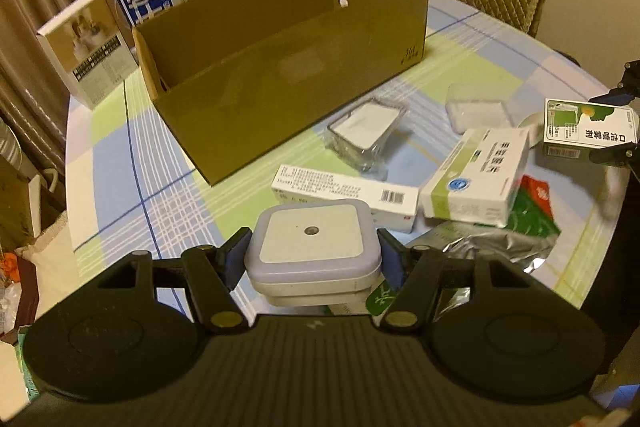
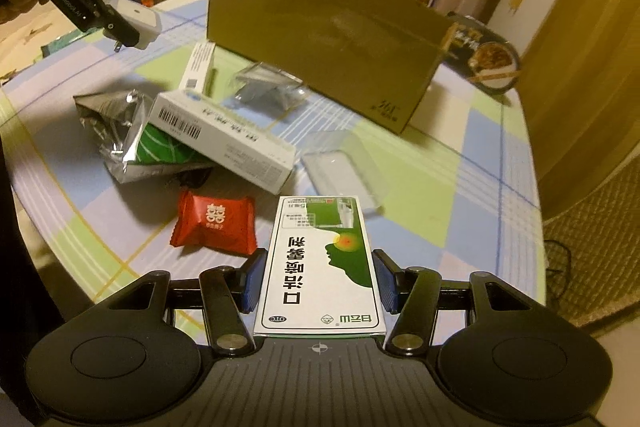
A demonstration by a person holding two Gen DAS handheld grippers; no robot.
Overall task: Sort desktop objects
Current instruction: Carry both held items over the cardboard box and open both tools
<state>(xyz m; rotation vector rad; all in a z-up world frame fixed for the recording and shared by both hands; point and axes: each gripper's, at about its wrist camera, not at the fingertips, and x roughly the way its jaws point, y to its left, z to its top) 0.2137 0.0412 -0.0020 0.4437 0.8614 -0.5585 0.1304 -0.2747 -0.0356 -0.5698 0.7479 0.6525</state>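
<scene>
While the left tool [image 1: 314, 259] grips the white night-light [image 1: 310, 247] and the right tool [image 2: 320, 281] clamps the spray box [image 2: 320, 263] above the tabletop [image 2: 420, 187], both loads likely need carrying to the cardboard box [image 1: 280, 75].

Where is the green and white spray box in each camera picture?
Left wrist view: the spray box is at the far right edge, held in the right gripper.
Right wrist view: the spray box sits bottom centre, clamped between the gripper's blue pads.
Shared landmark: the open cardboard box.
</scene>
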